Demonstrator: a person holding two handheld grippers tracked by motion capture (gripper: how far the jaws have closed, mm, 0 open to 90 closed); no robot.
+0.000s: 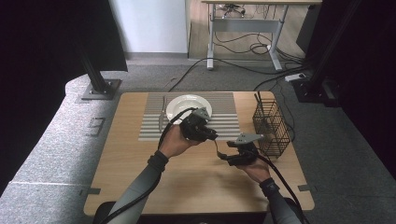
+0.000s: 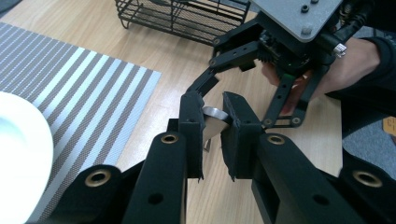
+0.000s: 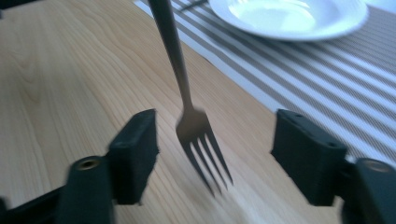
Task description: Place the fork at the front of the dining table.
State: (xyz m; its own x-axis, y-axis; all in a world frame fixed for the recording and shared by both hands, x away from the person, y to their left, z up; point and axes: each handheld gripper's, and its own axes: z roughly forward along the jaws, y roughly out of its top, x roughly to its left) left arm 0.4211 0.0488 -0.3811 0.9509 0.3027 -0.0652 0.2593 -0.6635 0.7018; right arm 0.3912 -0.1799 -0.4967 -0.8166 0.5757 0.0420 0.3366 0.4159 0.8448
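My left gripper [image 2: 212, 123] pinches the fork [image 3: 187, 107] by its handle end, above bare table at five o'clock from the plate [image 1: 180, 105]. My right gripper [image 3: 215, 149] is spread around the tines (untouched); release early and it drops.

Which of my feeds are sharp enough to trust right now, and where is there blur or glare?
Right gripper view: the fork is motion-blurred, tines smeared, and the plate behind is soft with bright glare. Left gripper view: near jaws crisp, the handle end of the fork between them readable, and the plate's edge blown out white. High view: evenly lit and soft, small details around the wire basket hard to resolve.
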